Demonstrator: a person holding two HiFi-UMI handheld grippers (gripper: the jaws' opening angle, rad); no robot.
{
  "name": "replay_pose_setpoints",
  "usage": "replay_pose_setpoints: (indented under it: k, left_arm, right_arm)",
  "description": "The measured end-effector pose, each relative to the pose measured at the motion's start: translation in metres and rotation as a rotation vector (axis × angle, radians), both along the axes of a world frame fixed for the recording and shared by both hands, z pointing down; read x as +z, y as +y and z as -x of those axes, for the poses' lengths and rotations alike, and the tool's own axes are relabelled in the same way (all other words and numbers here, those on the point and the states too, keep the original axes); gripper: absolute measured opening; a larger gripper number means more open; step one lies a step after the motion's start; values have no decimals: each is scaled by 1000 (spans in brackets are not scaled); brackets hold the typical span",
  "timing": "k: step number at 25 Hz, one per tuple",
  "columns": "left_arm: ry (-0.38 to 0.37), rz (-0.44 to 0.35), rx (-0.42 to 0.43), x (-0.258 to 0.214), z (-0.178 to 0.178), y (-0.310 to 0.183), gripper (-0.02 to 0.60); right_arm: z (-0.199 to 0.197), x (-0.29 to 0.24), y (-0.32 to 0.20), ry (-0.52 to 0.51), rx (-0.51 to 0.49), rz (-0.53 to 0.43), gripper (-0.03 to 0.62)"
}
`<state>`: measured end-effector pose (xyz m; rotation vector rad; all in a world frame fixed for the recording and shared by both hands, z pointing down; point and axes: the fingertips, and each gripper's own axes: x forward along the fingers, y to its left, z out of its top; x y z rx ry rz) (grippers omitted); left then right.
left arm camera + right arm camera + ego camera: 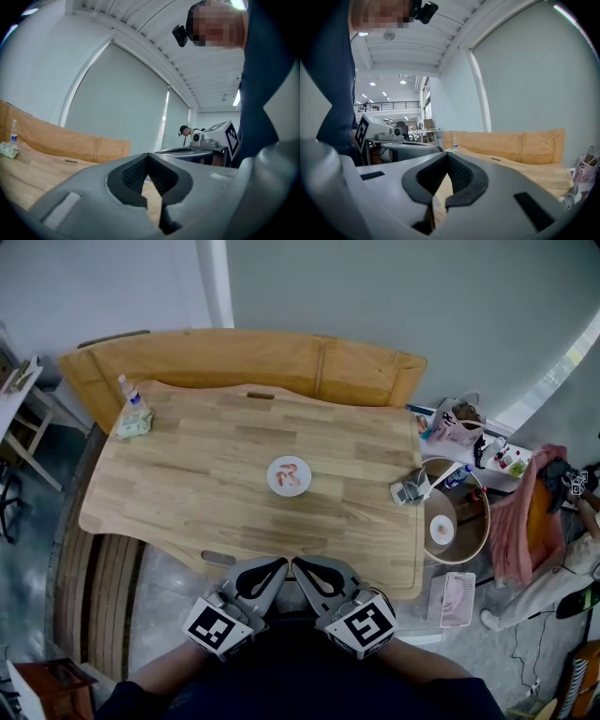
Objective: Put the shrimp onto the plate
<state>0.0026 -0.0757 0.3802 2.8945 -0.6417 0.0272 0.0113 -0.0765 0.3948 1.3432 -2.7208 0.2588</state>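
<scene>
Both the left gripper (277,566) and right gripper (302,566) are closed, empty; shrimp (290,476) seemingly sits on the plate (272,487), so stay clear.

Bright workroom, pale walls.
A wooden table (216,474) stands before a tan cardboard sheet (234,357) and a grey wall (375,287); the floor (164,606) is glossy grey, and ceiling lights (402,82) glow beyond.

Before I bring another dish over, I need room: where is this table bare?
Bare wood lies left of the plate, between it and the water bottle, and right of it, up to the small grey device at the right edge. The far strip is free. Only the far-left corner is crowded, the bottle beside a greenish bundle.
</scene>
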Motion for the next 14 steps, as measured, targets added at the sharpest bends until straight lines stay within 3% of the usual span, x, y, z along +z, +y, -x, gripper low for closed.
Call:
replay_pose_setpoints:
  k: [5, 14]
  left_arm:
    - [-16, 34, -28, 6, 2, -1, 3]
    - [-17, 26, -30, 8, 1, 1, 3]
  right_arm:
    - [0, 1, 0, -8, -5, 7, 9]
    - [-1, 5, 1, -6, -18, 7, 9]
